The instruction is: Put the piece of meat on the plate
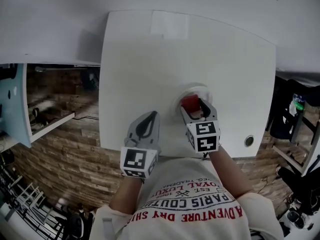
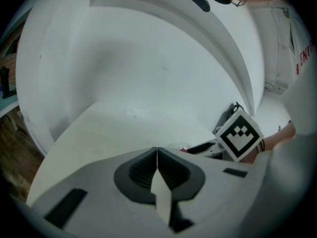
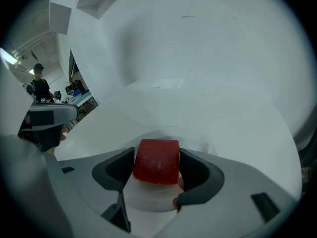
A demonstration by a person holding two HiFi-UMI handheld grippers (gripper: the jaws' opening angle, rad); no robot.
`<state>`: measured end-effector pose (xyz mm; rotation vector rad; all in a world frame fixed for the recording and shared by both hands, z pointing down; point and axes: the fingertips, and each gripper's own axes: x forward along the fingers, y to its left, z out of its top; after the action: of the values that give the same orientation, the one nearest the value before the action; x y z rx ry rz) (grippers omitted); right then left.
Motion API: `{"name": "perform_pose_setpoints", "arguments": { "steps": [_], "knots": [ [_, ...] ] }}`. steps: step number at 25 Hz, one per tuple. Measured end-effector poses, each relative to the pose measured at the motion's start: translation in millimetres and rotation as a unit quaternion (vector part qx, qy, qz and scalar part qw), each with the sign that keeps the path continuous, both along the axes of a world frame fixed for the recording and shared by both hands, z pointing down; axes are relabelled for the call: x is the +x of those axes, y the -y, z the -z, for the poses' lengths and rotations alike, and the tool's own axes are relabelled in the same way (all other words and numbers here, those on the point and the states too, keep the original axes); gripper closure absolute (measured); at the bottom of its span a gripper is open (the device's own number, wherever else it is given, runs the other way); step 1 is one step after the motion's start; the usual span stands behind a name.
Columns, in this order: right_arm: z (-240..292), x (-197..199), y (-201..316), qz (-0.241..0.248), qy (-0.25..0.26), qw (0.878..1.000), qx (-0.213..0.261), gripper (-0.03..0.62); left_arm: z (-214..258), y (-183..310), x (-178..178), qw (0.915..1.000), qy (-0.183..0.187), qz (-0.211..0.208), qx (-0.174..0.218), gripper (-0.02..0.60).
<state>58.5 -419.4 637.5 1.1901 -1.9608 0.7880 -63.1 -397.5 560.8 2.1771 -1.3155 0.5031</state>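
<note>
Meat (image 3: 157, 161), a squared red block with a slightly glossy, grainy face, sits clamped between the two dark ribbed pads (image 3: 189, 168) of the right gripper (image 3: 156, 163). The jaws stand only as far apart as the block is wide and press on both its sides. Under it lies a round white plate (image 3: 148, 198), smooth and shallow. The views do not show whether the underside of the meat touches the plate.

In the head view this pair shows a little right of centre: the right gripper (image 1: 192, 105) points toward the top of the frame, with the meat (image 1: 190, 102) over the plate (image 1: 198, 89) on a plain white table (image 1: 150, 54) with rounded corners. A black-and-white marker cube (image 1: 204, 135) caps the gripper's rear, and the bare forearm (image 1: 231, 170) behind it slants to the lower right.

The left gripper (image 2: 157, 157) has its jaws fully together, meeting in a thin straight seam with nothing between them. In the head view the left gripper (image 1: 151, 115) lies low over the table near its lower edge, beside the right gripper but apart from it. Its own cube (image 1: 137, 162) sits at the rear. A pale T-shirt (image 1: 195, 204) with red lettering fills the bottom centre of the frame.
</note>
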Motion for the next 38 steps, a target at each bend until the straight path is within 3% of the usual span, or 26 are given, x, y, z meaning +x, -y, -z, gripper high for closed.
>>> {"name": "perform_pose_setpoints", "arguments": {
  "steps": [7,8,11,15,20,29,33,38],
  "knots": [
    [32.5,11.7,-1.5,-0.038,0.007,0.998,0.040,0.315,20.7,3.1,3.1,0.9995,-0.004,-0.013,0.029,0.572],
    [39.6,13.4,-2.2,-0.039,0.003,0.998,0.051,0.339,25.5,3.7,4.9,0.9992,-0.005,-0.018,0.036,0.572],
    [64.3,20.0,-4.4,-0.048,-0.012,0.994,0.095,0.490,41.0,5.5,12.7,0.9976,-0.004,-0.036,0.059,0.572],
    [100.1,20.0,-12.8,-0.073,0.007,0.988,0.136,0.560,73.5,6.8,18.7,0.9929,-0.003,-0.058,0.104,0.572],
    [152.0,13.0,-15.4,-0.087,0.027,0.975,0.205,0.580,122.5,7.3,15.2,0.9834,-0.007,-0.067,0.168,0.572],
    [244.6,5.3,-55.9,-0.103,0.040,0.932,0.345,0.582,199.9,-31.6,5.6,0.9596,-0.012,-0.079,0.270,0.572],
    [262.8,-0.1,-75.2,-0.104,0.038,0.920,0.375,0.582,208.7,-49.5,7.8,0.9523,-0.005,-0.094,0.290,0.572],
    [266.0,-7.7,-91.4,-0.099,0.042,0.919,0.380,0.582,210.9,-66.3,4.1,0.9476,0.001,-0.101,0.303,0.572]
  ]
}}
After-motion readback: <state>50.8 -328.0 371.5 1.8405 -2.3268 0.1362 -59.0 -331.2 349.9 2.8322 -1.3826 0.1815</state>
